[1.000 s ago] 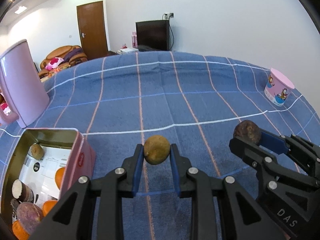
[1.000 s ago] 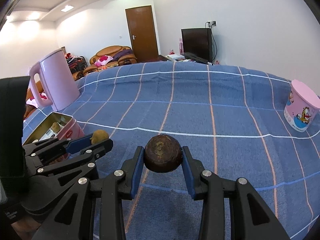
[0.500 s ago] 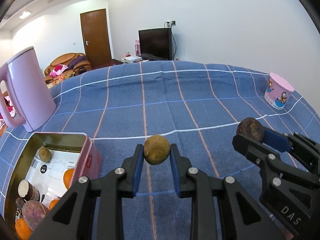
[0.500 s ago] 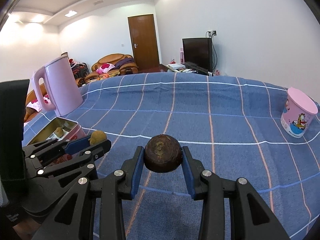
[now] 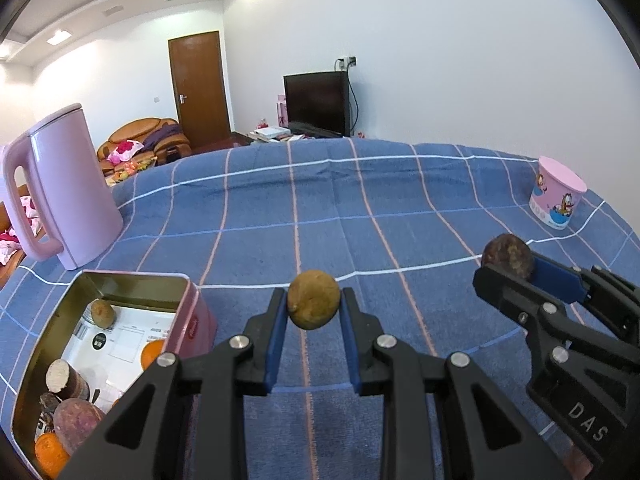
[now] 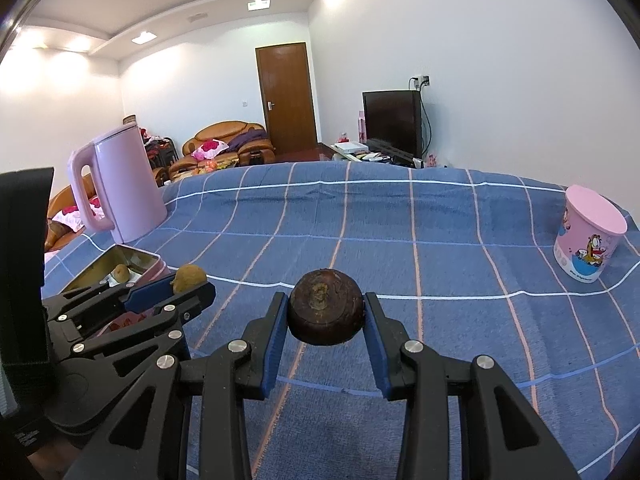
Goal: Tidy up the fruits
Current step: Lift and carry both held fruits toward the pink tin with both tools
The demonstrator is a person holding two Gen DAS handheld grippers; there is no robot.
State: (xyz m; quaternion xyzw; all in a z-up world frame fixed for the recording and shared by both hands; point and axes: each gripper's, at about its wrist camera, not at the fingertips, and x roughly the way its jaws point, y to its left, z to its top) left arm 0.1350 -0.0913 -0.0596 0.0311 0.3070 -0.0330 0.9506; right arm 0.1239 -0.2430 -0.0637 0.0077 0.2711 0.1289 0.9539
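White "DAS" marks right gripper (image 5: 508, 268)

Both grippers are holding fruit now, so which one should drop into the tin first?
Left, probably. The left hand-held gripper, shut on the kiwi, is right beside the open tin. The right hand-held gripper, holding the dark fruit, is farther away, beyond the left one.

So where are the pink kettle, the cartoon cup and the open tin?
tall pink plastic kettle (image 5: 76, 184): left wrist view, on its body.
pink cartoon-printed cup (image 6: 588, 240): right wrist view, on its side.
open pink metal tin (image 5: 136, 278): left wrist view, on its far rim.
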